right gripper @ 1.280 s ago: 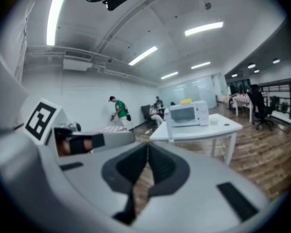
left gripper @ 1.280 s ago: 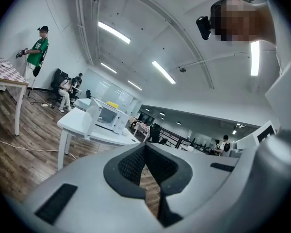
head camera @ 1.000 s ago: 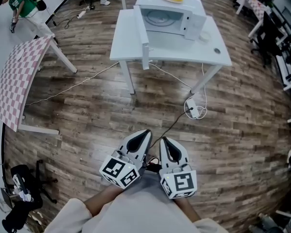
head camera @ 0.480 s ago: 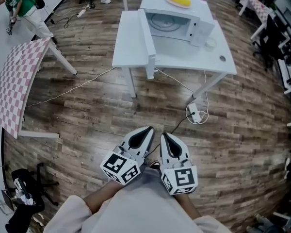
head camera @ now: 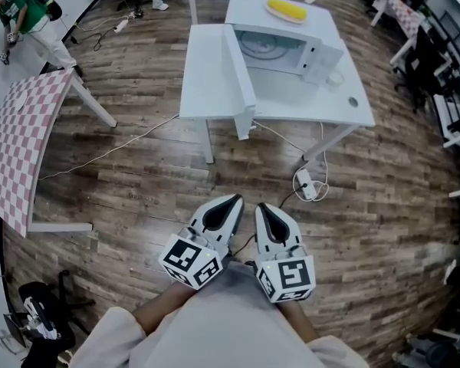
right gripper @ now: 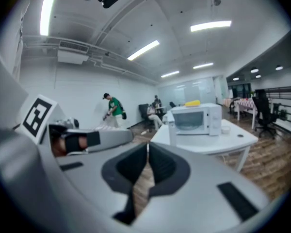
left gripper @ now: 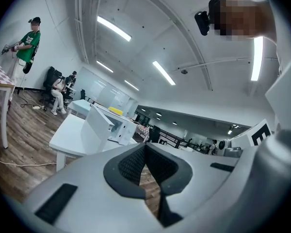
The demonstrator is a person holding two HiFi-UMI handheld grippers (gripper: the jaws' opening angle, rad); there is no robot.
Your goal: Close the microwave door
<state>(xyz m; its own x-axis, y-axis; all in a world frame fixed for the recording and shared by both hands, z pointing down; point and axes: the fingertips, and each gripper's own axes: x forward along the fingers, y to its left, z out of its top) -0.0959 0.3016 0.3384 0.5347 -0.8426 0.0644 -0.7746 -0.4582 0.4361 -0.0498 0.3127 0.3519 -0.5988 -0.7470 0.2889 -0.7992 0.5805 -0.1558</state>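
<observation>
The microwave (head camera: pixel 287 41) stood on the white table (head camera: pixel 207 75), well apart from the person, its door (head camera: pixel 240 79) swung wide to the left with its free edge toward the table's front. The left gripper (head camera: pixel 231 204) and right gripper (head camera: pixel 262 208) hung side by side near the body, each with jaws pressed together on nothing (only floor showed in the slit). To do this well, the person probably needed to walk up, lay one clenched gripper against the door's outer face near its free edge, and sweep it round until it latched, gently enough that the oven did not slide.
</observation>
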